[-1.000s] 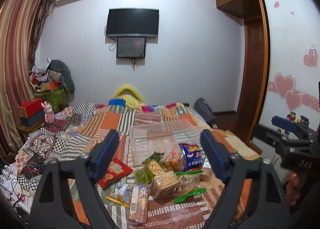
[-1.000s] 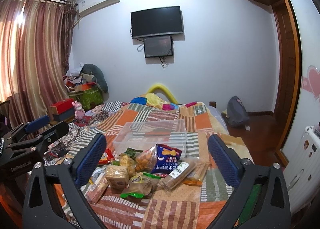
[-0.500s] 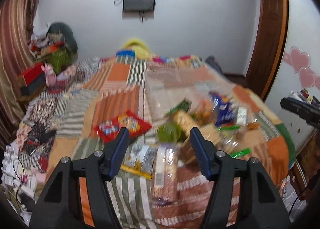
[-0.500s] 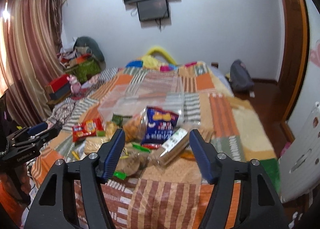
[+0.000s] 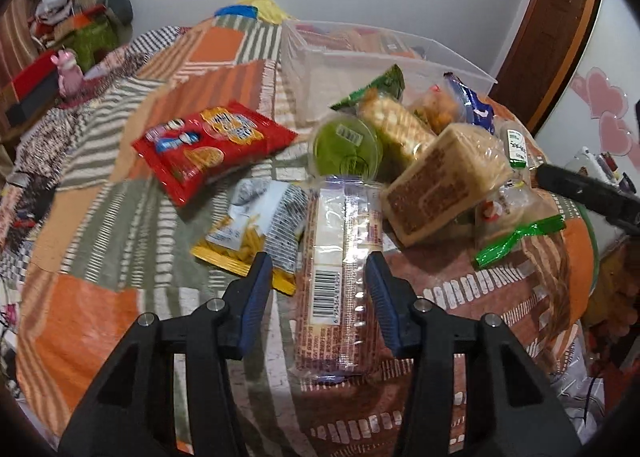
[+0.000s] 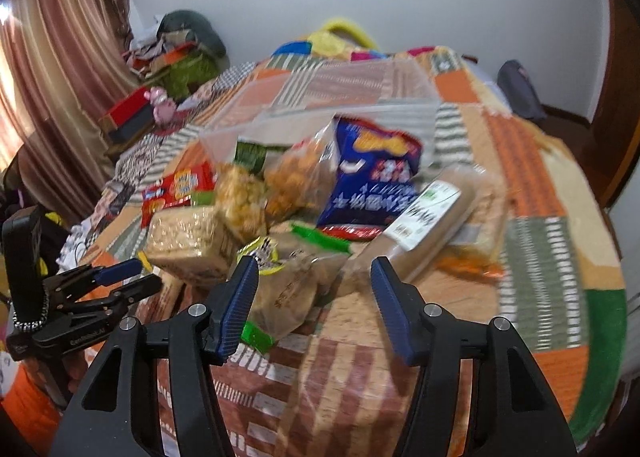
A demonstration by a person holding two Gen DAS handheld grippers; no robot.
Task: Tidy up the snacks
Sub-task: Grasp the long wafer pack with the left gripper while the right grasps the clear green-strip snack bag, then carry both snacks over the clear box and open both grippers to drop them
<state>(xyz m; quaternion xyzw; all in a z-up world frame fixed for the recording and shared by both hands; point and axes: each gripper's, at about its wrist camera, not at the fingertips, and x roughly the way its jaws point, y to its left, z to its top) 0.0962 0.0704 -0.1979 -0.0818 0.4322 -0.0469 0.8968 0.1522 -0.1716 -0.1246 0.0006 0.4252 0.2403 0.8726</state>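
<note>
A pile of snack packets lies on the patchwork bed in front of a clear plastic bin (image 5: 384,57). My left gripper (image 5: 318,277) is open, its jaws on either side of a long clear-wrapped cracker pack (image 5: 340,269). Nearby lie a red biscuit bag (image 5: 208,145), a yellow-and-white packet (image 5: 256,225), a green lidded cup (image 5: 346,149) and a wrapped bread block (image 5: 440,181). My right gripper (image 6: 314,277) is open above a tan bag (image 6: 296,289), near a long brown pack (image 6: 424,217) and a blue chip bag (image 6: 372,177). The bin (image 6: 320,97) stands behind.
The patchwork bedspread (image 5: 100,217) covers the bed. A red box (image 6: 128,113) and pink toy (image 6: 162,107) sit at the bed's left by the curtain. A dark bag (image 6: 520,93) lies on the floor at right. The left gripper shows in the right wrist view (image 6: 124,277).
Both grippers have dropped down and forward toward the snack pile, and their jaws have narrowed. The left one now straddles the long cracker pack.
</note>
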